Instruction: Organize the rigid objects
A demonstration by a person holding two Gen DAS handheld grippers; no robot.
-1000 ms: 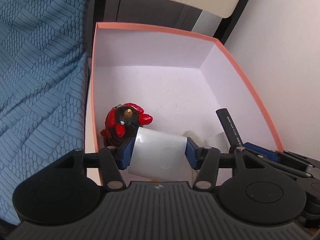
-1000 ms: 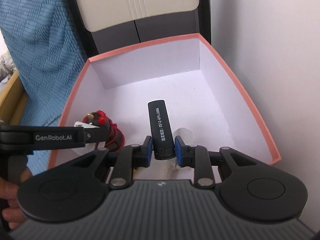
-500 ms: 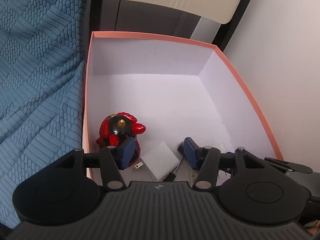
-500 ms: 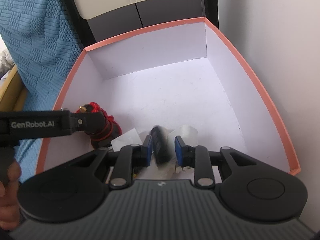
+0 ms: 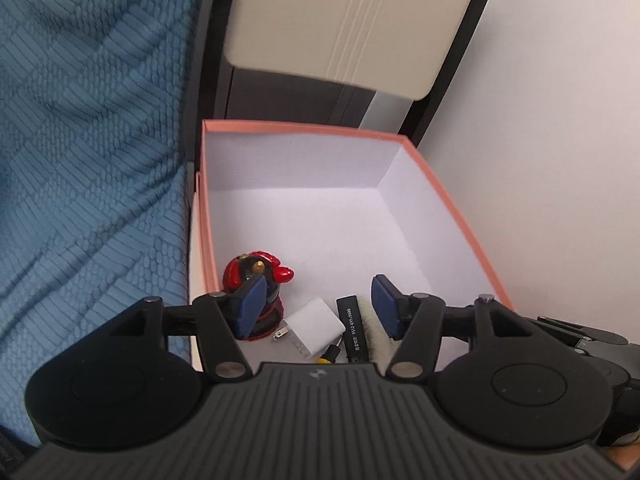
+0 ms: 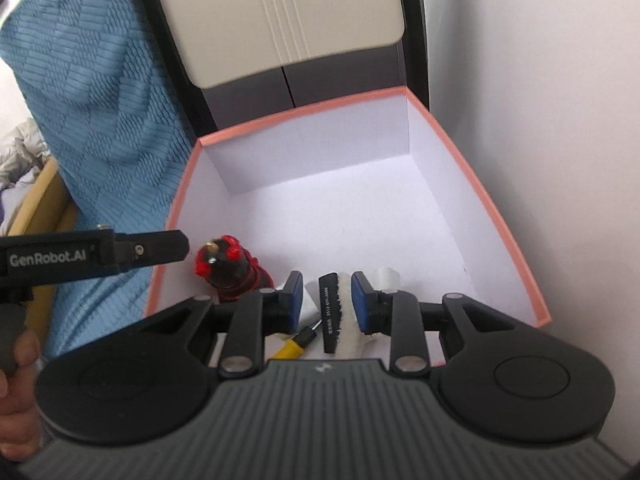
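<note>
Though cluttered near, box [image 5: 448,216] far half bare.

A pink-rimmed box [image 5: 448,200] holds a red figurine [image 5: 256,276], white charger [image 5: 316,326] and black stick [image 5: 354,328].

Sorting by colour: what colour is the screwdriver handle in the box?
Yellow, with a black collar. The screwdriver shows best in the right wrist view.

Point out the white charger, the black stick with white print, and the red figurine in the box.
white charger [image 5: 318,320], left wrist view, on its top face.
black stick [image 5: 354,326], left wrist view, on its printed face.
red figurine [image 6: 224,266], right wrist view, on its dark upper body.
</note>
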